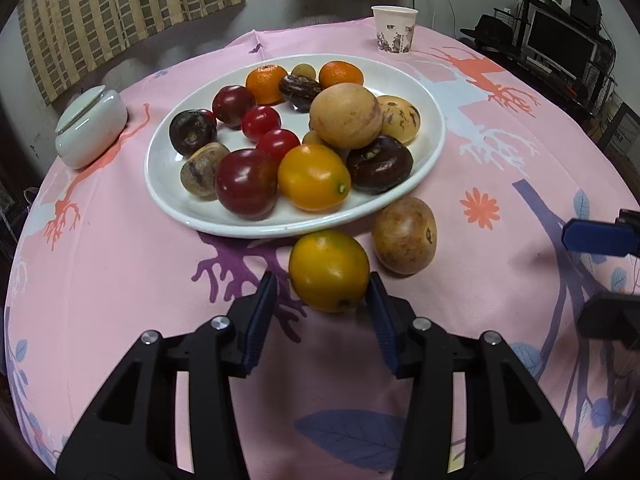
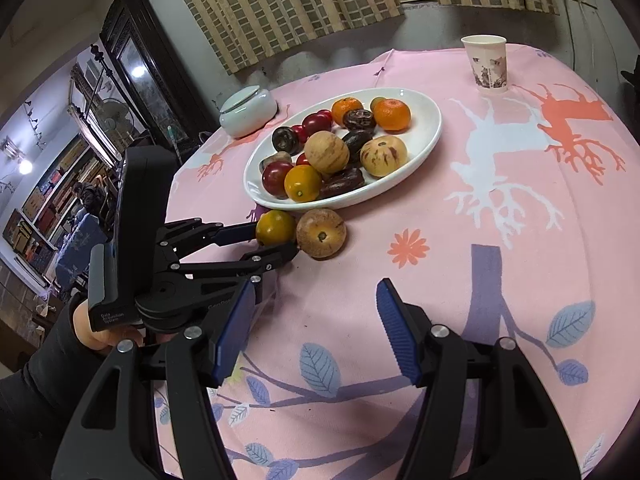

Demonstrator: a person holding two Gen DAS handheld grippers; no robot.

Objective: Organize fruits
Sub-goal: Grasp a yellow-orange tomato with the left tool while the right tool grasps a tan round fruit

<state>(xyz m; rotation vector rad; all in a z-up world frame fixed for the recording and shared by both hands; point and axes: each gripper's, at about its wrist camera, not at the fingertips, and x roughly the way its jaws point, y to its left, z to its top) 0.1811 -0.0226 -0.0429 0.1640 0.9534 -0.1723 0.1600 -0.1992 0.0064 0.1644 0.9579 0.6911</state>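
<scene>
Fruits: two lie off the white plate (image 1: 160, 184); left claw (image 1: 322, 294) spread around the near yellow fruit (image 1: 328, 270), not clamping; right claw (image 2: 316, 316) open, empty, level

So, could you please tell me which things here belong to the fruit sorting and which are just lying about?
Part of the job:
- oval white plate of mixed fruit
- loose yellow-orange fruit between the left tongs
- loose brown speckled fruit on the cloth
- open, empty right tongs

Just lying about:
- patterned paper cup
- pale lidded ceramic jar
- pink patterned tablecloth
</scene>
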